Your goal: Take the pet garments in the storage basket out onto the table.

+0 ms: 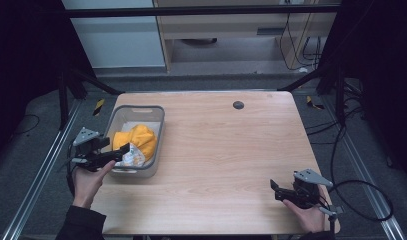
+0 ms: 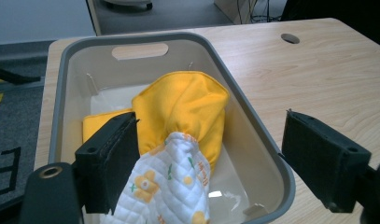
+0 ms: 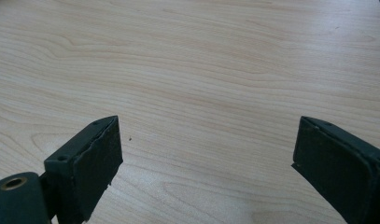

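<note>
One table point(image 1: 216, 150), its round hole point(image 1: 238, 105) plain in the high view. One grey bin point(image 2: 267, 154) at its left edge. One yellow cloth point(image 2: 187, 107) inside; my left gripper view adds its white flowered part. My left gripper point(image 2: 206, 158): jaws wide, straddling cloth and bin rim. My right gripper point(image 3: 206, 168): jaws wide, above bare wood.

smooth grey plastic bin point(image 2: 267, 140), soft yellow cloth point(image 2: 187, 107), quilted white printed fabric point(image 2: 171, 186), matt pale wood-grain table point(image 3: 201, 70)
</note>
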`<state>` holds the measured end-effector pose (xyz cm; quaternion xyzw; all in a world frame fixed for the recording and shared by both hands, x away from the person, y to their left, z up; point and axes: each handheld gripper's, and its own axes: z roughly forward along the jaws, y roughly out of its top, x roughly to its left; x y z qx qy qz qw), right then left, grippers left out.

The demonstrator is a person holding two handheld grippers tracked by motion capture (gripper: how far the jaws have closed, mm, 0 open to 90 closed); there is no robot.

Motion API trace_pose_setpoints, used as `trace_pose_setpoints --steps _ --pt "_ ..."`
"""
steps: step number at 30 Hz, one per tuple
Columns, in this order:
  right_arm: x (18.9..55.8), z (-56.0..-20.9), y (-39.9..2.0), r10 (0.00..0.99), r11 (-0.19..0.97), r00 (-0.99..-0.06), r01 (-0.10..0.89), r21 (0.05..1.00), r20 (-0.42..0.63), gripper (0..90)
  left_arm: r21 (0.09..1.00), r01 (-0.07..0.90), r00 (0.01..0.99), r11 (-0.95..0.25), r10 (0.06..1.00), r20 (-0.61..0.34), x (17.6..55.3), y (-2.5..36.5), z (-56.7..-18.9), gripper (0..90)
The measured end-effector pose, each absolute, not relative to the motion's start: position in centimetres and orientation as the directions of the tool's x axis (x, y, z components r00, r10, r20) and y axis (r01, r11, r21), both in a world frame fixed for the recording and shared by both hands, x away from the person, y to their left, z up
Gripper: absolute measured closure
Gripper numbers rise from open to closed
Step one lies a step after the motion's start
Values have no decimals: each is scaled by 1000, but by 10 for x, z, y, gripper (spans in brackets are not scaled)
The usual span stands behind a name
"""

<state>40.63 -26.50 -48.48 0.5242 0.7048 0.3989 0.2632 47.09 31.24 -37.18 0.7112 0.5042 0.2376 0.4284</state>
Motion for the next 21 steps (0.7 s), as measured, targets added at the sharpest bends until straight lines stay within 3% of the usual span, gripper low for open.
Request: trace_pose_setpoints --steps 21 --pt "407 -486 -265 947 141 -317 530 836 42 81 781 598 378 -179 922 -78 496 313 -378 234"
